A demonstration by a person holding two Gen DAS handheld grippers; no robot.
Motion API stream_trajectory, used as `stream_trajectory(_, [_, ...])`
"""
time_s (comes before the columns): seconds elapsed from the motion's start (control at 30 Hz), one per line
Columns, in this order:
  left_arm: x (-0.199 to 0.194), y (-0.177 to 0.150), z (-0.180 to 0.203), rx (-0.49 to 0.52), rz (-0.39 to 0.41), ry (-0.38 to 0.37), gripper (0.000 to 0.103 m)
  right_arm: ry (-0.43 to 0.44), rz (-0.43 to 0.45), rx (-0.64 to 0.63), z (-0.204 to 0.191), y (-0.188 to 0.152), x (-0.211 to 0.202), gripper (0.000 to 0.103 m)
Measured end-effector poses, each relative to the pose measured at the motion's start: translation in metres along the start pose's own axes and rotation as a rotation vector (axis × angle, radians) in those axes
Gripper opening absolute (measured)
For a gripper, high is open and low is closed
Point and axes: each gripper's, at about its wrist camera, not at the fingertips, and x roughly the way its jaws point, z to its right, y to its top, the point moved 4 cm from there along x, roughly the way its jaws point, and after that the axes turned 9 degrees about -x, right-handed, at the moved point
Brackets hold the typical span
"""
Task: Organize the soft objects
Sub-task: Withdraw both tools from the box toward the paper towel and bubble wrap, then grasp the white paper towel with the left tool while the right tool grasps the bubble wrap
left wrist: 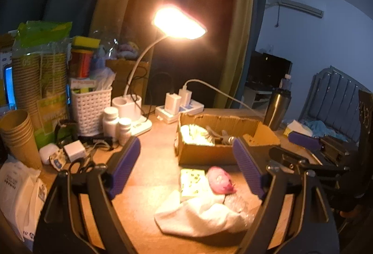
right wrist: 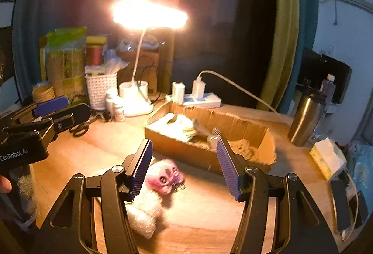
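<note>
One lit lamp [left wrist: 179, 21] over cluttered wooden desk [left wrist: 149, 174].

Lit desk lamp [left wrist: 179, 21] on white base at tabletop [left wrist: 153, 160] rear. White woven basket [left wrist: 91, 107] left of base, two white pill bottles [left wrist: 116, 123] in front. Stacked paper cups [left wrist: 17, 135] far left, scissors [left wrist: 84, 166] lying nearby. Power strip [left wrist: 179, 109] with two white chargers behind lamp's right. Steel tumbler [right wrist: 305, 119] upright at right edge; tissue pack [right wrist: 326, 158] near it.
</note>
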Motion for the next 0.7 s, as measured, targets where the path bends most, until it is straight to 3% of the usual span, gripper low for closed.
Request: stream_trajectory(0.7, [0.029,-0.057,-0.022,-0.024,-0.159,0.064,0.083,0.177,-0.208,-0.005,-0.044,-0.07,0.059,0.06])
